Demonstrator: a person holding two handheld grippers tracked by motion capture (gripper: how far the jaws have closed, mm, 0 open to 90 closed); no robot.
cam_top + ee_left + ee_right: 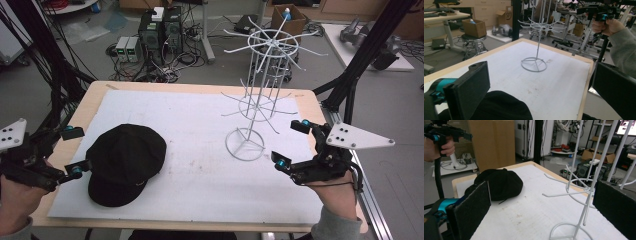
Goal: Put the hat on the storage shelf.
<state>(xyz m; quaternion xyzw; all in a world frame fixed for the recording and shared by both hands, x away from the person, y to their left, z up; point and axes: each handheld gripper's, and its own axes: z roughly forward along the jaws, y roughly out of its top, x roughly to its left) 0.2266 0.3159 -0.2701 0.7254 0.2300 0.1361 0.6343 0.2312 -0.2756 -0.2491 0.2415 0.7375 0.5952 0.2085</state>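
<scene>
A black cap lies flat on the white mat that covers the wooden table, in the left part near the person's edge, with its brim turned toward the person. The left gripper is held at the left edge of the table, just beside the cap; its jaws stand wide apart and hold nothing, and the near jaw tip is very close to the side of the cap, but I cannot tell if it touches. In the left gripper view the cap fills the low middle between the two black jaws. The right gripper is on the right side, also with its jaws wide apart and empty, just to the right of the round base of a white wire rack that stands upright on the mat. The cap is well apart from this gripper, with the rack's base between them.
</scene>
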